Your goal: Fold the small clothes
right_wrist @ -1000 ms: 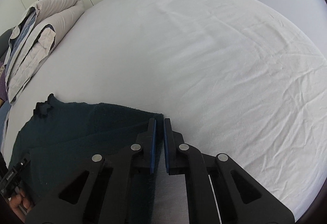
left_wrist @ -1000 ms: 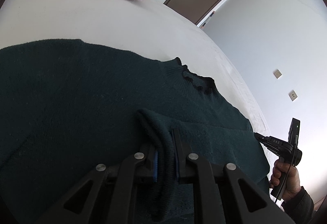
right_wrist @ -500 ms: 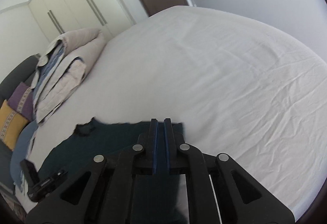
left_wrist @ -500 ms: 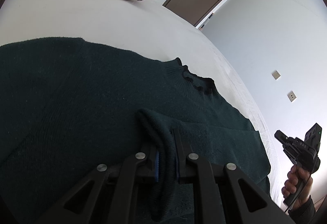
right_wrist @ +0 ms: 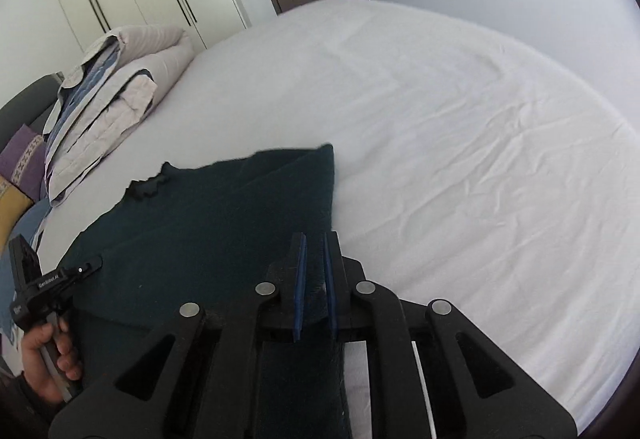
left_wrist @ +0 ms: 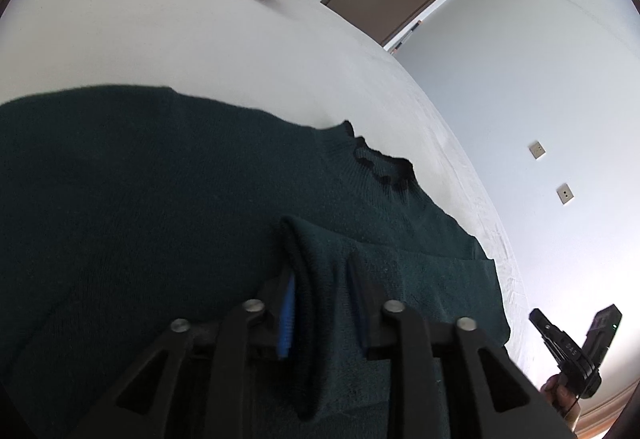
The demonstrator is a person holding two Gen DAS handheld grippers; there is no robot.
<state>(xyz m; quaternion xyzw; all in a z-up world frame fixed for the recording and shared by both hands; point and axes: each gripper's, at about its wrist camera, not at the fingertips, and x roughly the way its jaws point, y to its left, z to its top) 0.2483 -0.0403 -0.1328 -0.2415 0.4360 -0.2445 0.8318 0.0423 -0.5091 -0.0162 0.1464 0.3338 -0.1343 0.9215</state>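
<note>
The sweater (left_wrist: 160, 219) lies flat on the bed (right_wrist: 440, 119) — soft, limp knit, light; take it at hems or fold edges. Left gripper (left_wrist: 320, 279): fingers opening, a sleeve fold loose between them. Right gripper (right_wrist: 315, 259): fingers nearly closed and parting, nothing gripped — sweater edge below.

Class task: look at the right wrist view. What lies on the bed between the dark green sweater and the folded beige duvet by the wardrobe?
Nothing: in the right wrist view only bare white sheet separates the sweater from the duvet.

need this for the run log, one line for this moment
left gripper: opening, sleeve between jaws | right gripper: opening, empty | sweater: on bed
</note>
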